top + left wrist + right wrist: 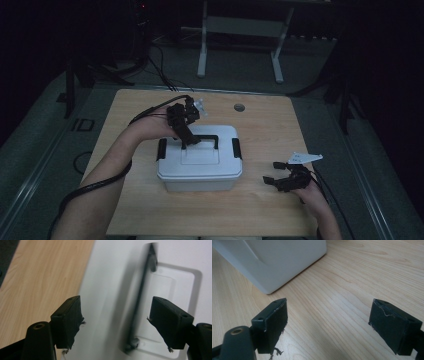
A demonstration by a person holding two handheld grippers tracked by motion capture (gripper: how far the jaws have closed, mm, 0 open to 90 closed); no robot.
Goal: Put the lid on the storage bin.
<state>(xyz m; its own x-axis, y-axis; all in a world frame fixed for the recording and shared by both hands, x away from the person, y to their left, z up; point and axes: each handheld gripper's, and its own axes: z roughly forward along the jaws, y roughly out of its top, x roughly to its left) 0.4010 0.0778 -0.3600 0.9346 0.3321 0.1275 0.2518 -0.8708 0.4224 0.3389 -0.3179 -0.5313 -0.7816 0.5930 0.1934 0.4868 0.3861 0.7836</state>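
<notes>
The left hand-held gripper [191, 142] is seen over the lid of a white storage box [200, 172], its 2 jaws spread wide with nothing held; in the left gripper view the thin black handle [140, 300] of the lid lies between them, untouched. The box is set near the middle of the wooden table [265, 130], with a black latch [236, 148] at each end. The right hand-held gripper [272, 172] is held low, just beside the box, wide open and empty.
</notes>
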